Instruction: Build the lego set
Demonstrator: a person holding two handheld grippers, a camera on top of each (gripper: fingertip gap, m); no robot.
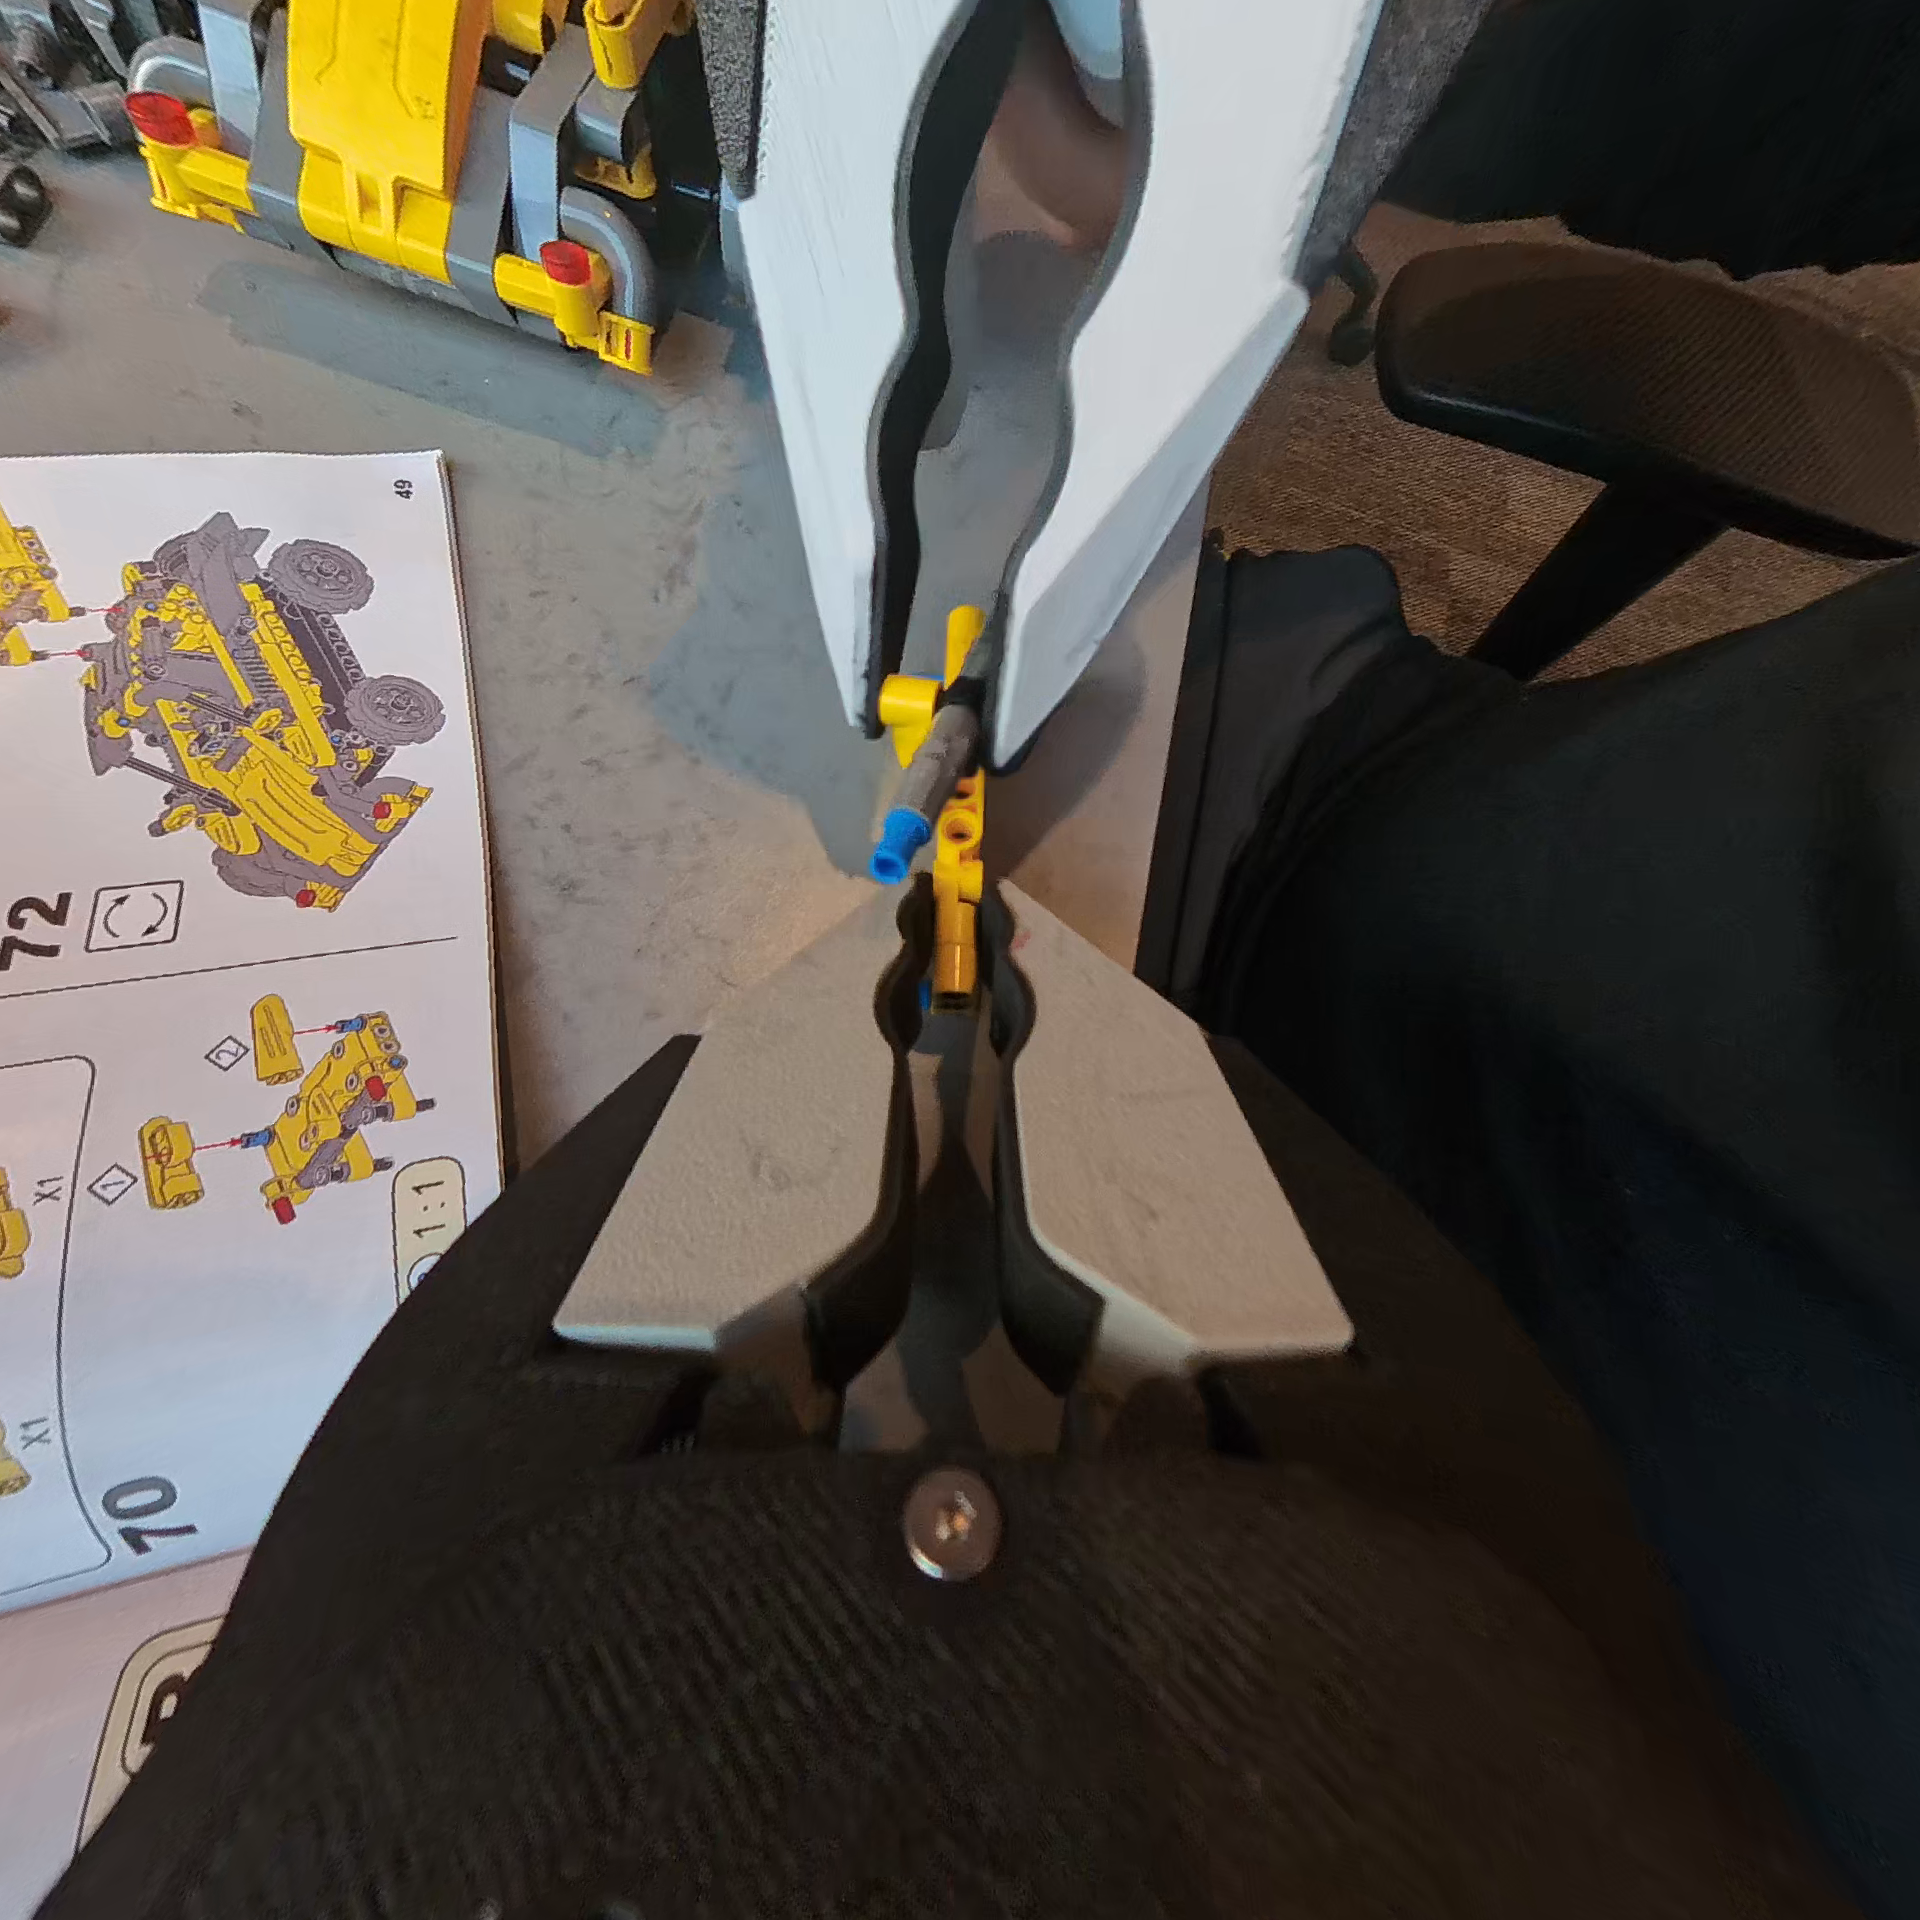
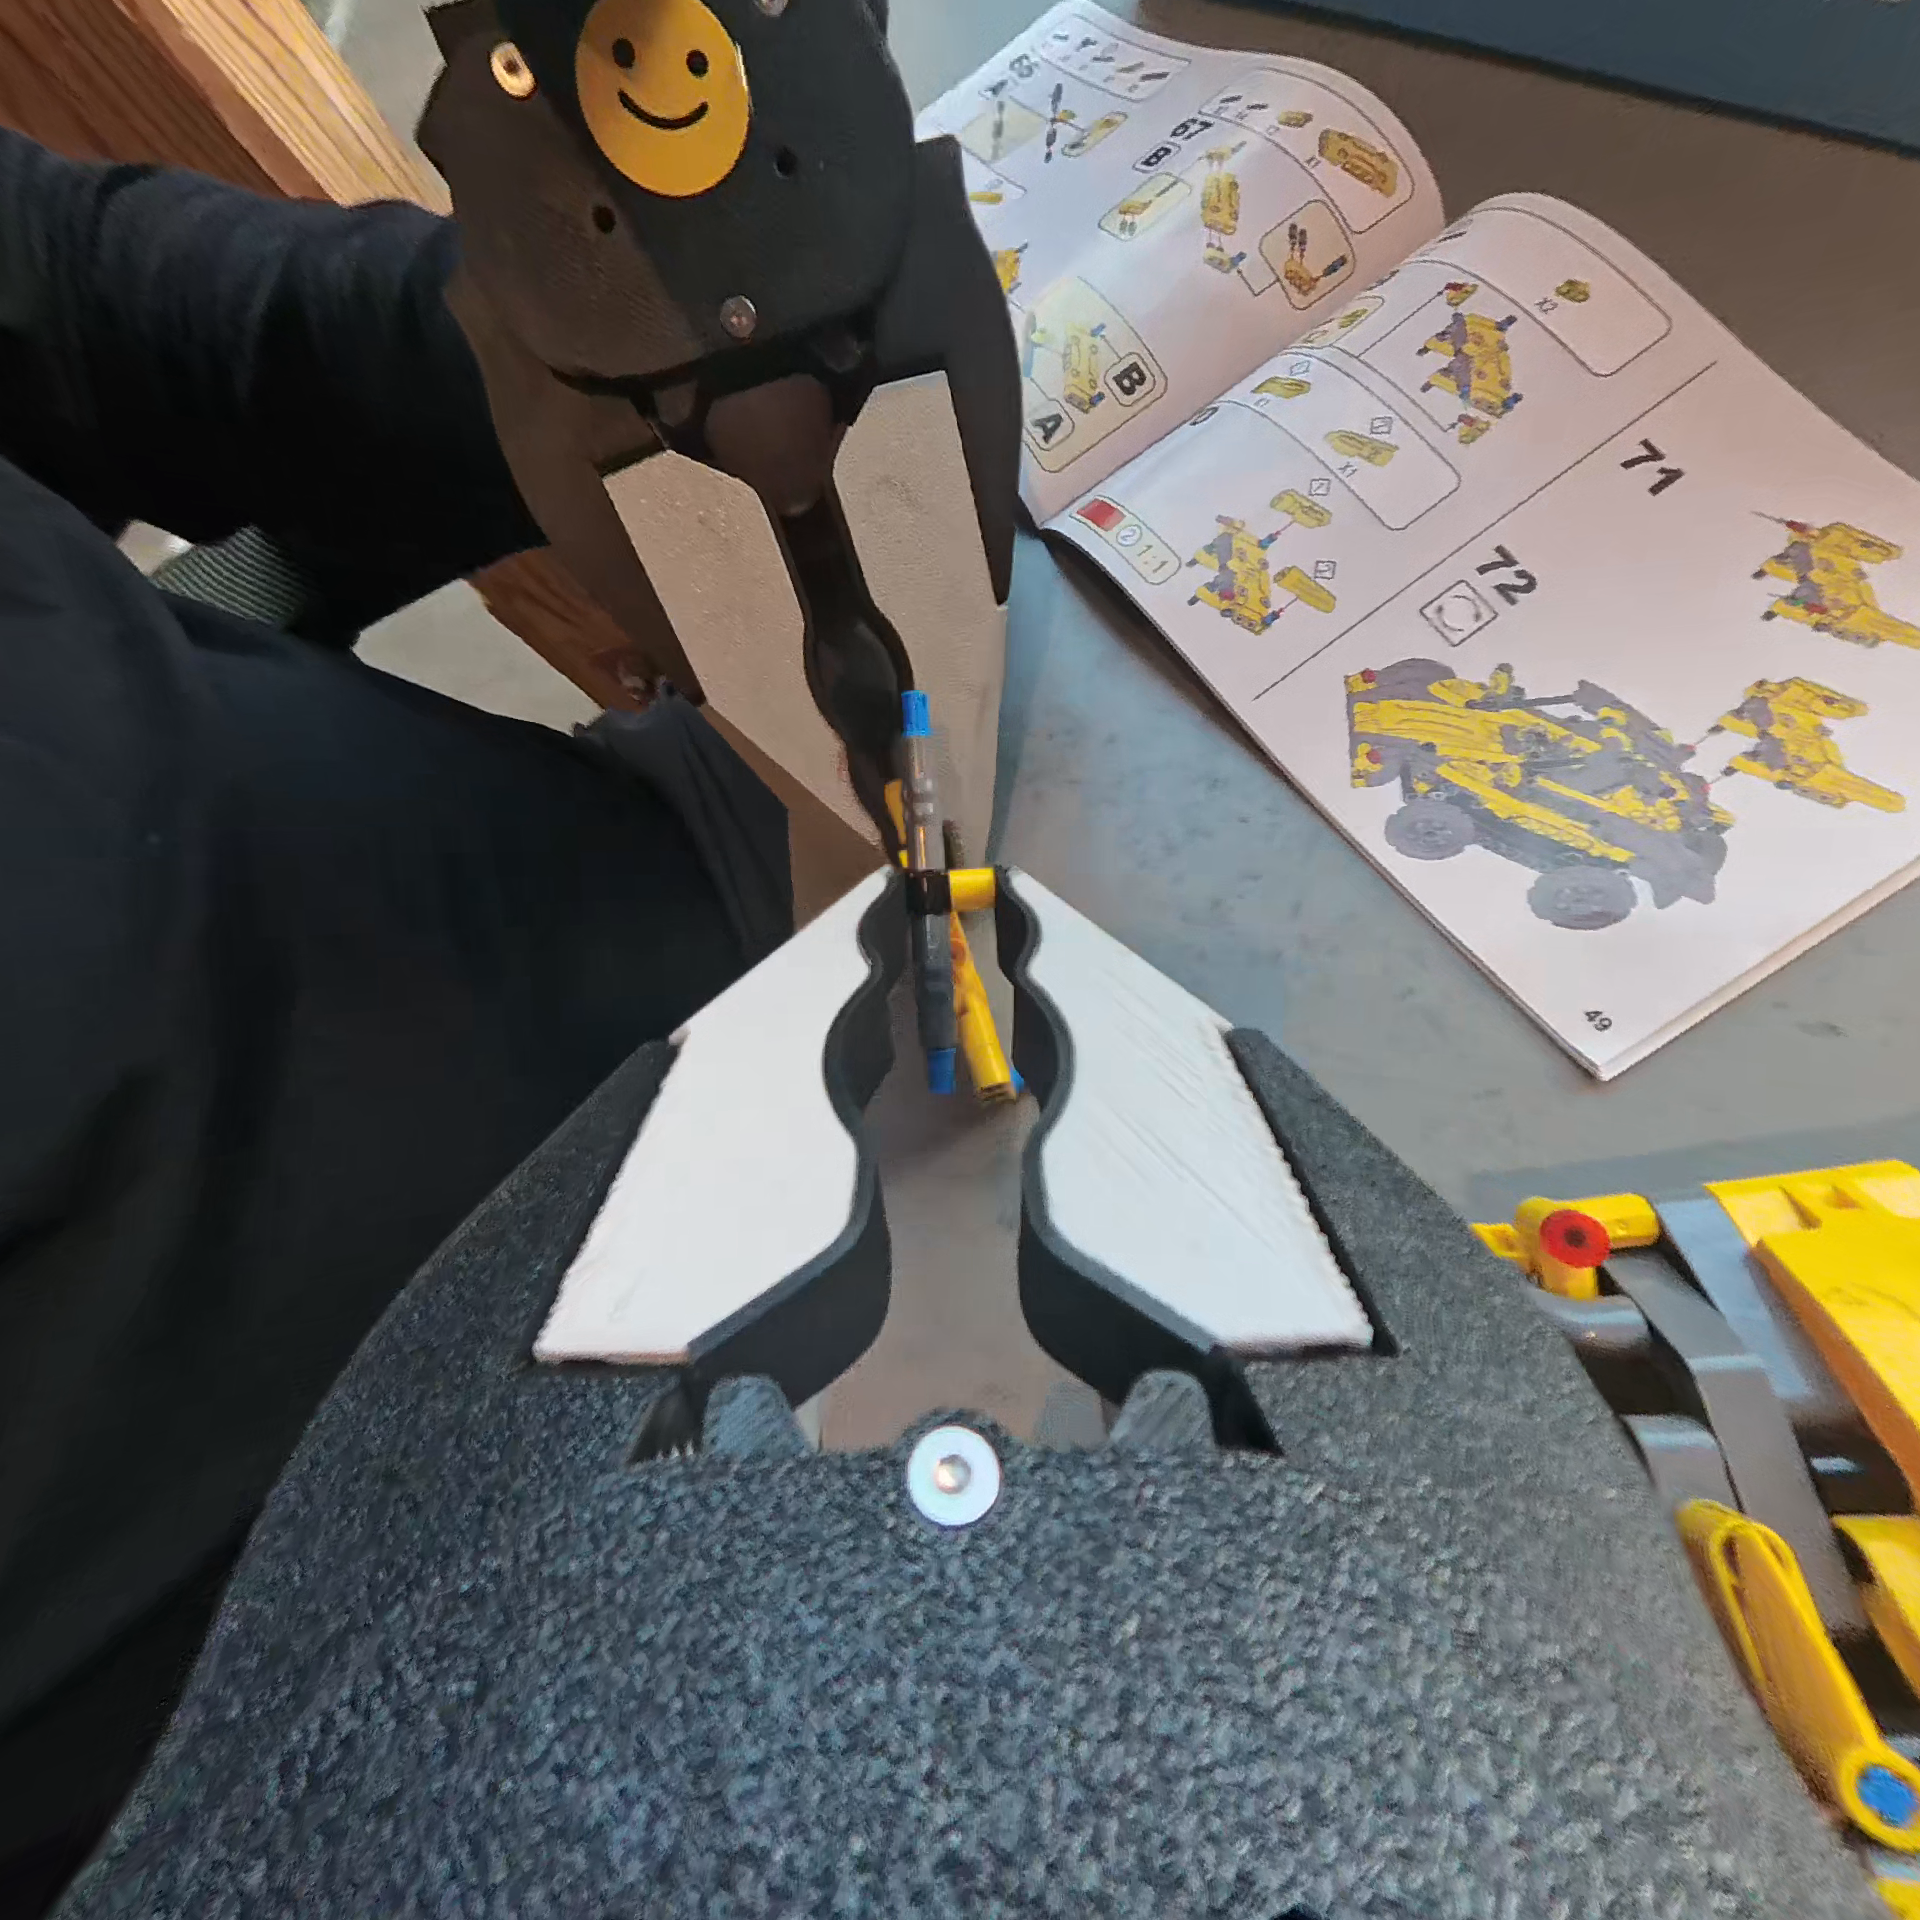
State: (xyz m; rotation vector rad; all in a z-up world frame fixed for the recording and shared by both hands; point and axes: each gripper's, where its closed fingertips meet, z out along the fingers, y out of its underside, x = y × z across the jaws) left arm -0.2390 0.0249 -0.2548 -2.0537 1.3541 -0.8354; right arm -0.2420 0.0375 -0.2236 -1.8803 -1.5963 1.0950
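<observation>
Yellow-and-grey brick piece (image 1: pixel 951 821) (light, rigid, its blue pins likely loose) sits pinched between left claw (image 1: pixel 954 971) and right claw (image 2: pixel 951 894), both clamped on it.

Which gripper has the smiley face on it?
The left gripper, the black one seen opposite in the right wrist view, has a round yellow smiley disc. The right gripper shows only a silver screw.

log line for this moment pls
left gripper: shut on yellow connector piece | right gripper: shut on grey axle | nearby: instruction booklet, yellow vehicle model
</observation>
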